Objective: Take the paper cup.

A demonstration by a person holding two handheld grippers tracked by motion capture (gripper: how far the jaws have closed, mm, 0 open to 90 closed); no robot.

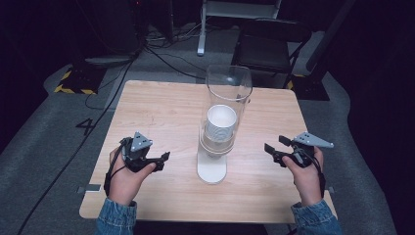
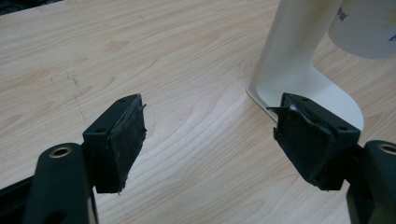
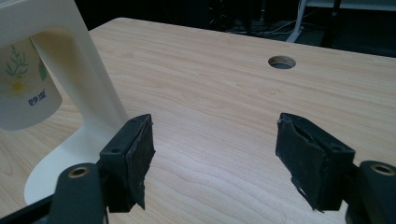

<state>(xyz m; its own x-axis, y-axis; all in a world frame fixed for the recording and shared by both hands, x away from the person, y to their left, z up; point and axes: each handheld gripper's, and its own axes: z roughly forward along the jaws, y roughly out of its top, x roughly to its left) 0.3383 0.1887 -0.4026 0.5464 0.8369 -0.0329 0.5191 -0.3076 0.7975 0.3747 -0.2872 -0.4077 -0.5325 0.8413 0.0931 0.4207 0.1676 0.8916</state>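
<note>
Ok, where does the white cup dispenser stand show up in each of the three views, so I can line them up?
High view: white cup dispenser stand sits mid-table, between the two grippers, its flat base toward the person.
Left gripper view: upper right, its base just behind the right-hand jaw.
Right gripper view: left edge, upright curving down to the base.
Shared landmark: the paper cup hanging from the dispenser.

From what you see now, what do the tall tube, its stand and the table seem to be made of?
Tube: clear plastic or glass, see-through with glossy rim. Stand: smooth cream plastic, probably, with soft sheen. Table: light wood-grain top, likely laminate.
</note>
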